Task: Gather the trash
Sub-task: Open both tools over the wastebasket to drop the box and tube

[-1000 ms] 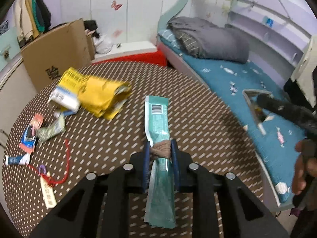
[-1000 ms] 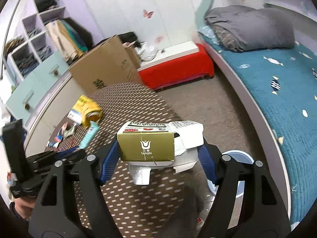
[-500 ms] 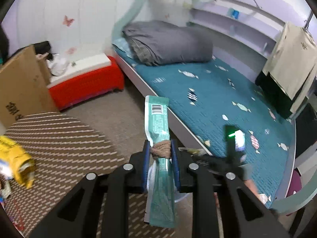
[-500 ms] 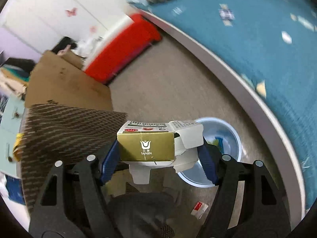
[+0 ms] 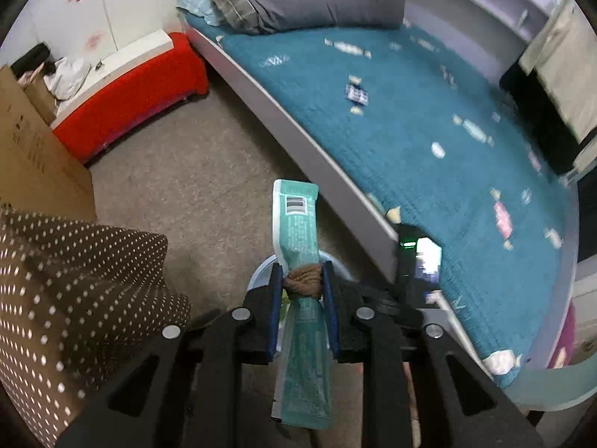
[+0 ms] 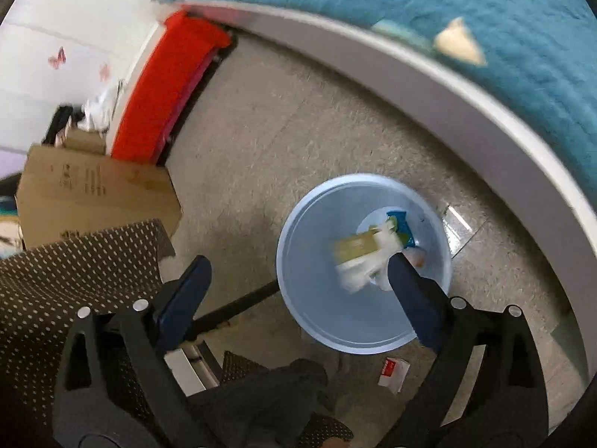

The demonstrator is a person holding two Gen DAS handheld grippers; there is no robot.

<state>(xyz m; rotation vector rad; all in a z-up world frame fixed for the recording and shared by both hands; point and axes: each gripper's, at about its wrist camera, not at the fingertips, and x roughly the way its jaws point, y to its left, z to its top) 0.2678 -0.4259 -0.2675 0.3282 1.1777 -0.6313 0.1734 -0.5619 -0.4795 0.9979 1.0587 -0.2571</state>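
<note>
Right tool (image 6: 298, 283) is spread wide and empty above the blue bin (image 6: 298, 261); the gold carton (image 6: 354, 248) is seen blurred inside it. Left tool (image 5: 302, 287) is clamped on the teal wrapper (image 5: 298, 224), bin rim barely visible beneath. Risk judged: if released off-centre, the long light wrapper may flutter onto the floor (image 6: 268, 119).

Left claw (image 5: 303, 280) grips teal wrapper (image 5: 298, 231) above bin (image 5: 261, 274).
</note>
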